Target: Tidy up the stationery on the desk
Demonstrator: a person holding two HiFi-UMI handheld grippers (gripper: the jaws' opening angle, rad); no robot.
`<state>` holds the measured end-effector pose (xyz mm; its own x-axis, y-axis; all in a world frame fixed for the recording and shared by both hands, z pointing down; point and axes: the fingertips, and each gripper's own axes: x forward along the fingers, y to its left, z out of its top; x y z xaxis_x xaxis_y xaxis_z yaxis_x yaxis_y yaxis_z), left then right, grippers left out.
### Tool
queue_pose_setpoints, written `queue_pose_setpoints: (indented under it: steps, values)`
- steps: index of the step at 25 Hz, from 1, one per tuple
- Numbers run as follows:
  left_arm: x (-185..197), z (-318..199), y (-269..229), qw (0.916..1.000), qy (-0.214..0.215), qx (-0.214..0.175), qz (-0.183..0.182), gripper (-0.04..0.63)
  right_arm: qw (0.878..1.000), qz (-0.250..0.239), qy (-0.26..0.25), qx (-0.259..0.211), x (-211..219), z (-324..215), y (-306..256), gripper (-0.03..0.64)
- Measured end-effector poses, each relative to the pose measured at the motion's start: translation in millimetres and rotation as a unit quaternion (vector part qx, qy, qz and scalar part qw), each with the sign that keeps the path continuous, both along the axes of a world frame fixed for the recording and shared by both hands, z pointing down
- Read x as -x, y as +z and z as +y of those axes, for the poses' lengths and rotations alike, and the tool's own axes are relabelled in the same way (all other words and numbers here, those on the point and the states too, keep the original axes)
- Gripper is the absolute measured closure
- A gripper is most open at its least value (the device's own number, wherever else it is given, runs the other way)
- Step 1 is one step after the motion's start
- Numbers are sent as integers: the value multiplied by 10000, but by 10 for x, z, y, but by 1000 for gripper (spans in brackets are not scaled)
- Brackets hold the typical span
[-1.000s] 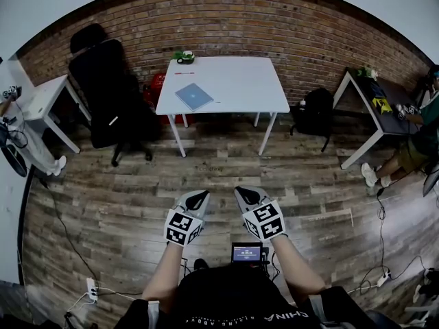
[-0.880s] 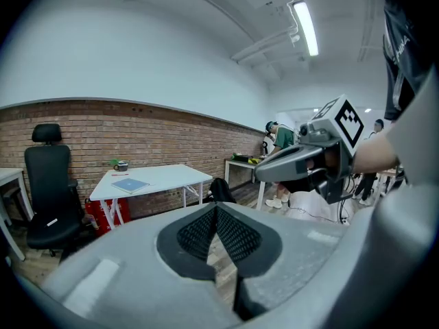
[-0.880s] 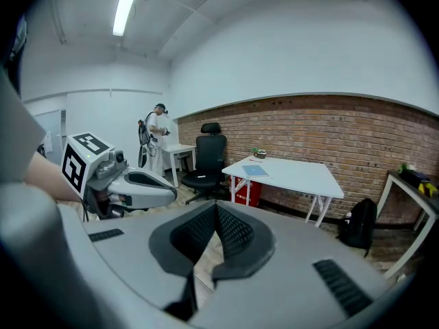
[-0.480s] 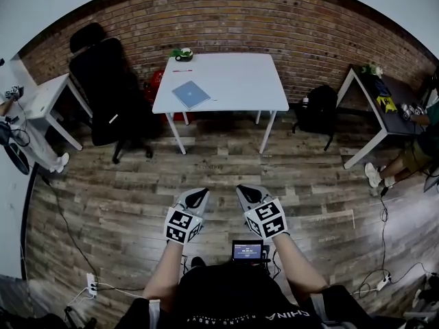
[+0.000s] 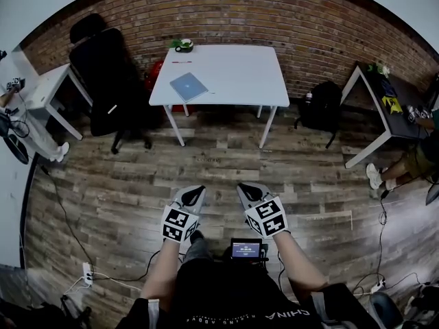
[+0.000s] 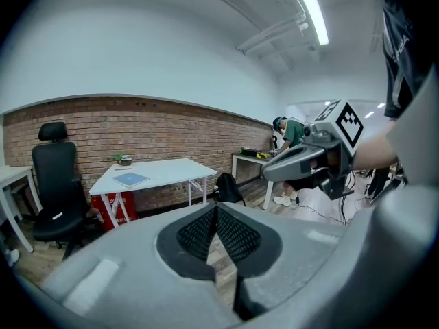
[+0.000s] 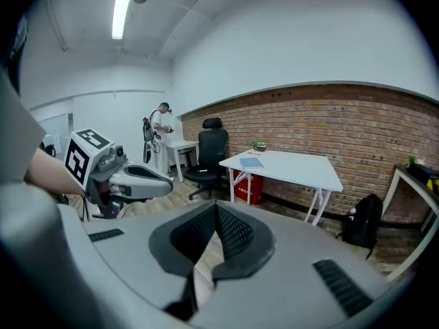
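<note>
My left tool point(image 5: 197, 192) and right tool point(image 5: 245, 189) are squeezed shut, empty. The blue notebook point(image 5: 188, 86) lies on the white surface point(image 5: 240, 74) far ahead.

White desk point(image 5: 240, 74) with blue notebook point(image 5: 188, 86), dark mug point(image 5: 184, 46) and thin red item point(image 5: 182, 62), perhaps a pen

On my feed, a black office chair point(image 5: 103, 81) stands before the brick wall point(image 5: 288, 16). A black backpack point(image 5: 321, 107) sits on the plank floor point(image 5: 226, 163) near that wall. A seated person point(image 5: 411, 160) occupies the far right, beside a dark table point(image 5: 401, 122).
</note>
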<state>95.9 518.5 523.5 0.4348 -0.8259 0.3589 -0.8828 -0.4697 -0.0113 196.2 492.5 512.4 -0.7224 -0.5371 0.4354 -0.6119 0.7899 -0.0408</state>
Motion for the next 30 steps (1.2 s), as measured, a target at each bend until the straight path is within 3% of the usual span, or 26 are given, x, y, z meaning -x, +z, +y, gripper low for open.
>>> queue_pose_setpoints:
  steps: [8, 15, 30]
  values:
    - [187, -459, 139, 9999, 5, 107, 101, 591, 9998, 84, 98, 129, 128, -449, 123, 609]
    - [572, -1059, 182, 9997, 79, 155, 167, 591, 9993, 194, 272, 156, 457, -1029, 124, 608]
    - [1307, -2017, 218, 9980, 536, 283, 193, 591, 9966, 292, 734, 253, 1134, -1927, 108, 609]
